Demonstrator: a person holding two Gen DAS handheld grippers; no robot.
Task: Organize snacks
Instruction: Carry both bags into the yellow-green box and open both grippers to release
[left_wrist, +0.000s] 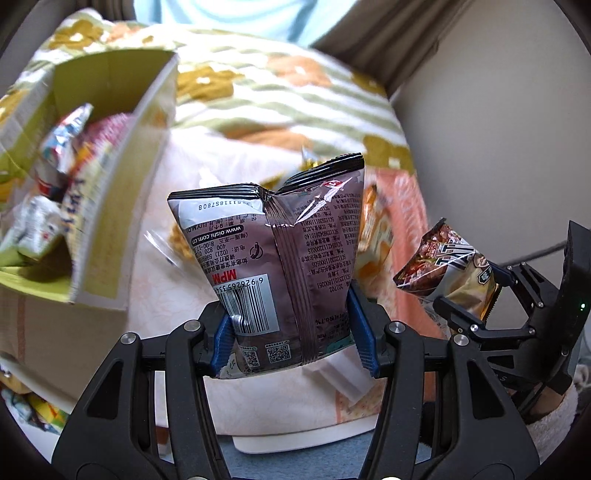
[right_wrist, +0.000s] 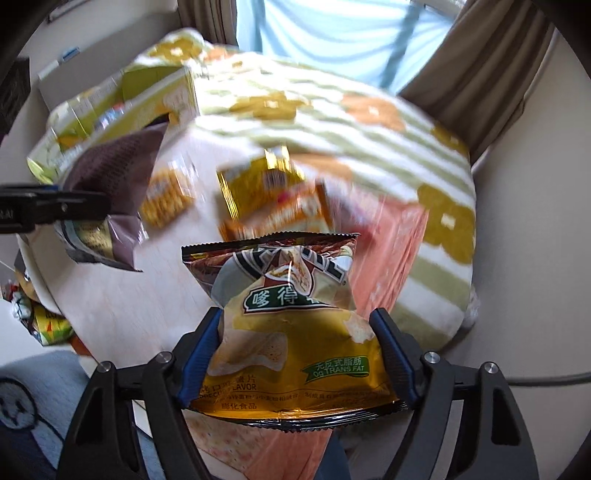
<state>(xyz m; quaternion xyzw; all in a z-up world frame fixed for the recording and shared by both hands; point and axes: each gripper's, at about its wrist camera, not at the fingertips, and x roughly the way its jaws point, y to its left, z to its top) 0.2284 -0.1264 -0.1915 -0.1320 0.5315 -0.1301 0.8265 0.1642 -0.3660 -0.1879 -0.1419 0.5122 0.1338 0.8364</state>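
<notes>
My left gripper (left_wrist: 291, 332) is shut on a brown snack bag (left_wrist: 280, 254), back side and barcode facing me, held up above the bed. My right gripper (right_wrist: 295, 358) is shut on a gold and brown chip bag (right_wrist: 295, 332), its blue pads pressing both sides. From the left wrist view the right gripper (left_wrist: 476, 295) shows at the right with the chip bag (left_wrist: 447, 269). In the right wrist view the left gripper (right_wrist: 85, 206) shows at the left holding the brown bag (right_wrist: 110, 173). A green cardboard box (left_wrist: 110, 221) with several snack packs stands open at the left.
Several yellow and orange snack packs (right_wrist: 273, 195) lie on the bed below. A flowered, striped blanket (right_wrist: 369, 122) covers the far side, with curtains and a window behind. More packets (right_wrist: 48, 321) lie on the floor at the left. A pale wall is on the right.
</notes>
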